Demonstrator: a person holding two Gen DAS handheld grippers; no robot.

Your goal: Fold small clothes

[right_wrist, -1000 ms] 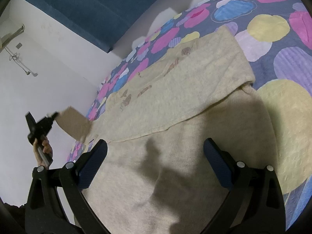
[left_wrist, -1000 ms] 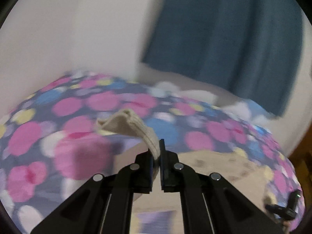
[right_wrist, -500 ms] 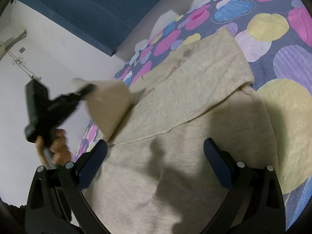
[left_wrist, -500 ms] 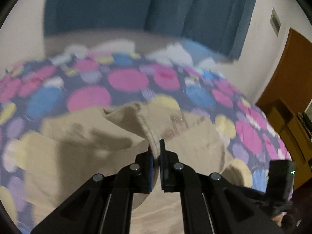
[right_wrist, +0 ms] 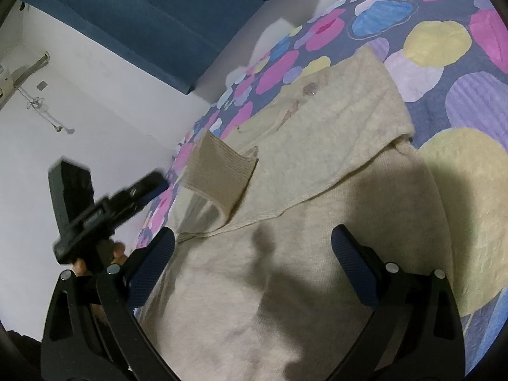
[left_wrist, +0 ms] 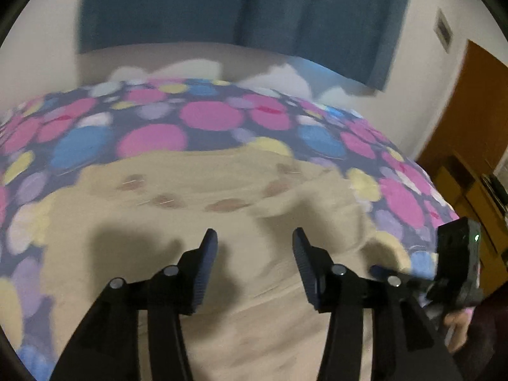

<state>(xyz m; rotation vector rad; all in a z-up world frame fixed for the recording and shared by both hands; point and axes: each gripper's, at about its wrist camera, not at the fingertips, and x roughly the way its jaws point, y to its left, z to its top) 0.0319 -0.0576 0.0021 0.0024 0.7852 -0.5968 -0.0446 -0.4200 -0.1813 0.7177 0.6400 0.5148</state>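
A beige knit sweater (right_wrist: 285,254) with brown patches lies spread on the polka-dot bedspread (right_wrist: 444,44); it also fills the left wrist view (left_wrist: 222,190). One sleeve with a ribbed cuff (right_wrist: 219,171) lies folded across the body, its cuff end arched up. My left gripper (left_wrist: 255,238) is open and empty above the sweater; it also shows in the right wrist view (right_wrist: 149,184), just left of the cuff. My right gripper (right_wrist: 252,244) is open and empty over the sweater's lower part; it also shows in the left wrist view (left_wrist: 457,263).
A blue headboard (right_wrist: 152,9) and white wall stand behind the bed. A wooden door (left_wrist: 470,101) and brown furniture (left_wrist: 460,184) are at the right of the left wrist view. The bed's edge (right_wrist: 158,209) runs just left of the sweater.
My left gripper carried the sleeve cuff over the sweater's body, then opened and let it go. The right gripper stayed open and still.
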